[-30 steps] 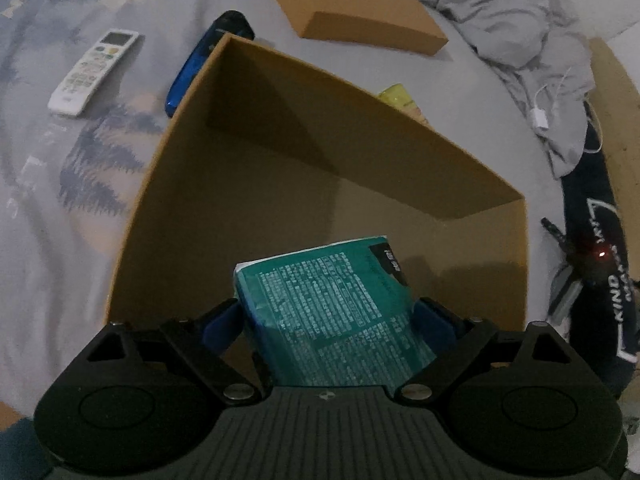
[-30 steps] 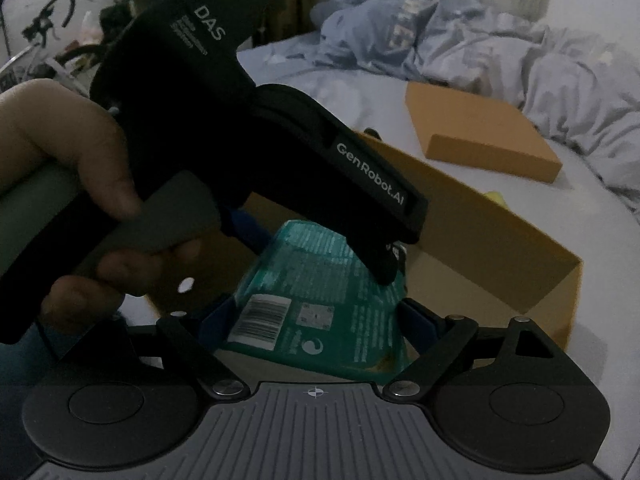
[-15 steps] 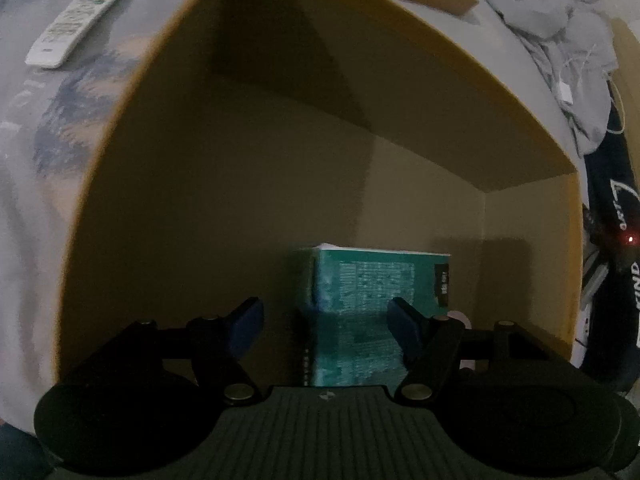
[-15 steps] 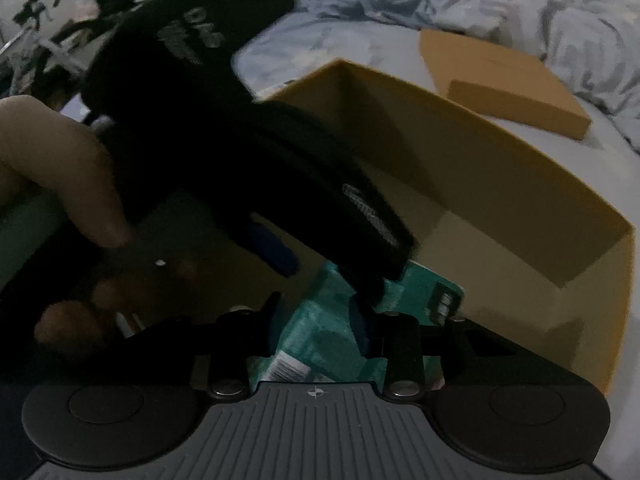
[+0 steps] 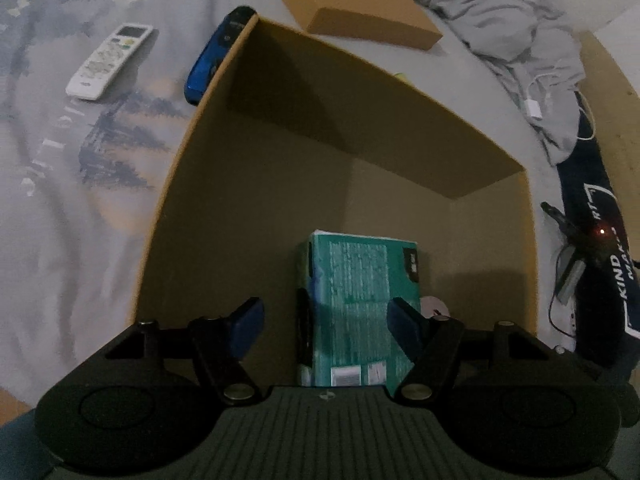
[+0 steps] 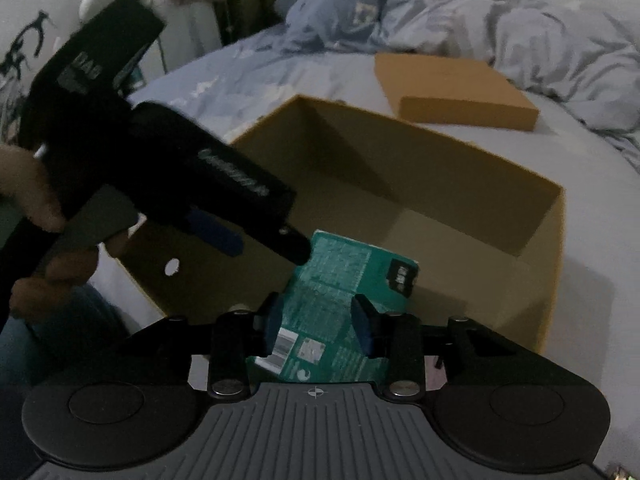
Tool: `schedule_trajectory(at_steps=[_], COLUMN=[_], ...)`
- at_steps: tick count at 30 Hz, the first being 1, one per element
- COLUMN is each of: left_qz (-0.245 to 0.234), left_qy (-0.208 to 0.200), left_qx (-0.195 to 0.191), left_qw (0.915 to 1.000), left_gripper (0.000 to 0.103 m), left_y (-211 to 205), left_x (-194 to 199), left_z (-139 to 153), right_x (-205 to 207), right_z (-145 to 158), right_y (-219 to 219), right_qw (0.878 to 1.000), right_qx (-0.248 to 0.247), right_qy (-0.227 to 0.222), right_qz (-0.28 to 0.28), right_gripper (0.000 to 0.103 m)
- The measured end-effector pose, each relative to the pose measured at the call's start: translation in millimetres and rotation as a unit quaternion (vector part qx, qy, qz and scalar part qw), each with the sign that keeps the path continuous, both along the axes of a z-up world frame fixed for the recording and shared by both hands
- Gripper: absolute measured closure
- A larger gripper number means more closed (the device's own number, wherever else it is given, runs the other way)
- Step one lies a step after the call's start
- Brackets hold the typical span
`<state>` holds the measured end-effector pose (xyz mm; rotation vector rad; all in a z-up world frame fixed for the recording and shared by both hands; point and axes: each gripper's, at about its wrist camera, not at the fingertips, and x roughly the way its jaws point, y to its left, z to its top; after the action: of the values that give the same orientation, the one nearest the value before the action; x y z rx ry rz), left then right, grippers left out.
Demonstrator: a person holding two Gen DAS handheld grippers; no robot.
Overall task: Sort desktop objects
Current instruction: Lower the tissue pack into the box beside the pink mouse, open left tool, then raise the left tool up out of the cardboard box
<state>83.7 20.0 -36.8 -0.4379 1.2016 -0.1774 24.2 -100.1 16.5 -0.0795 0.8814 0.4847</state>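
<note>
A green printed pack (image 5: 360,280) leans inside the open cardboard box (image 5: 400,96) near its front wall. My left gripper (image 5: 326,322) hovers above it with its blue pads apart and touching nothing. In the right wrist view the left gripper (image 6: 256,242) reaches in from the left, its tip near the top corner of the pack (image 6: 344,276). My right gripper (image 6: 320,322) has its pads close together on the pack's lower part, near the barcode. Those jaws are just starting to open, with the pack still between them. The box (image 6: 440,168) holds nothing else that I can see.
A white remote (image 5: 108,62) and a blue object (image 5: 216,56) lie on the bedsheet left of the box. A flat cardboard lid (image 6: 456,92) sits behind it. Crumpled bedding (image 5: 500,20), a white cable and a dark strap (image 5: 592,240) are on the right. A hand (image 6: 28,188) holds the left gripper.
The left gripper no longer holds the pack; its jaws narrowed and it pulled back from the box. The right jaws went from wide to narrow around the pack, which now sits low in the box.
</note>
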Motion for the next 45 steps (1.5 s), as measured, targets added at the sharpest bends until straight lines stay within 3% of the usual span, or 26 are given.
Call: schedule_trajectory(at_steps=[7, 9, 14, 16, 25, 35, 45], left_qz=[0.004, 0.004, 0.003, 0.003, -0.001, -0.001, -0.004], left_qy=[-0.027, -0.039, -0.069, -0.080, -0.138, -0.203, -0.225], left_qx=[0.026, 0.035, 0.058, 0.069, 0.087, 0.095, 0.108], left_qw=[0.9993, 0.9986, 0.9959, 0.9944, 0.9867, 0.9744, 0.9685], left_gripper=[0.028, 0.028, 0.027, 0.026, 0.023, 0.023, 0.020], left_y=[7, 7, 15, 17, 3, -6, -8], left_x=[-28, -39, -54, -59, -44, -62, -71], left_z=[15, 19, 34, 39, 38, 32, 32], right_x=[-23, -31, -48, -56, -81, -85, -82], right_z=[16, 19, 23, 23, 20, 19, 14], right_y=[-22, -27, -38, -44, -58, -60, -54], right_qw=[0.998, 0.997, 0.994, 0.992, 0.984, 0.981, 0.983], right_qx=[0.037, 0.043, 0.061, 0.069, 0.106, 0.114, 0.099], right_qy=[-0.028, -0.036, -0.053, -0.063, -0.089, -0.105, -0.109], right_qz=[-0.043, -0.052, -0.071, -0.086, -0.111, -0.113, -0.108], right_gripper=[0.060, 0.052, 0.050, 0.044, 0.040, 0.040, 0.035])
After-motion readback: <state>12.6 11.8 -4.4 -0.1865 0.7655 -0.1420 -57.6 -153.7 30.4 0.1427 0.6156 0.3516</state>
